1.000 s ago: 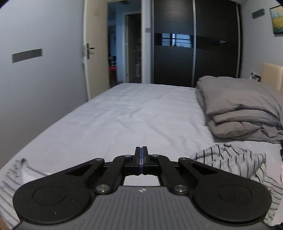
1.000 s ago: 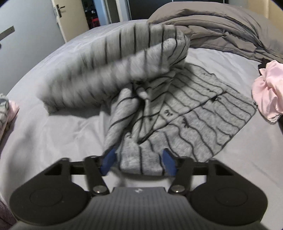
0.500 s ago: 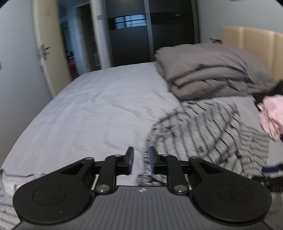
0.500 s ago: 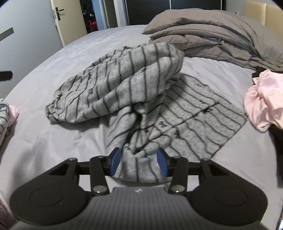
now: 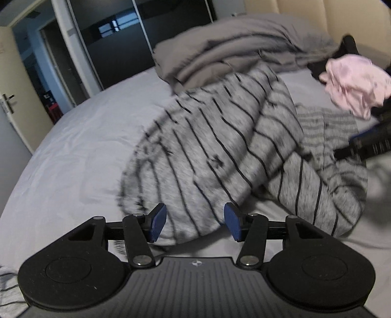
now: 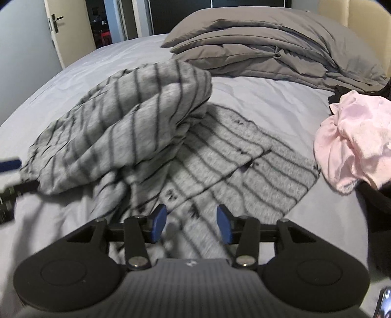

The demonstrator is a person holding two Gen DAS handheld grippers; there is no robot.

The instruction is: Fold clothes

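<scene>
Left wrist view: a folded grey duvet [image 5: 244, 51] is heaped at the far end of the bed [image 5: 80, 137], in front of a beige headboard [image 5: 305, 14]. A crumpled pink garment [image 5: 354, 80] lies at the right, beside something dark. A dark wardrobe [image 5: 151, 27] and an open door [image 5: 14, 80] stand beyond the bed. The grey striped top [image 5: 215, 156] lies bunched in the middle of the sheet, its long side running from the near left toward the far right, stripes slanting across it. The left gripper [image 5: 195, 221] is spread wide, with the top's near edge lying between the 2 blue pads [image 5: 157, 221] but not pinched. The other gripper's tip [image 5: 366, 144] shows at the right edge over the cloth.

Right wrist view: the same duvet [image 6: 268, 46] and pink garment [image 6: 354, 141] flank the top [image 6: 136, 127], which is humped high at the left and flat at the right. The right gripper [image 6: 191, 226] is also wide apart, cloth beneath its pads [image 6: 223, 226], gripping nothing.
</scene>
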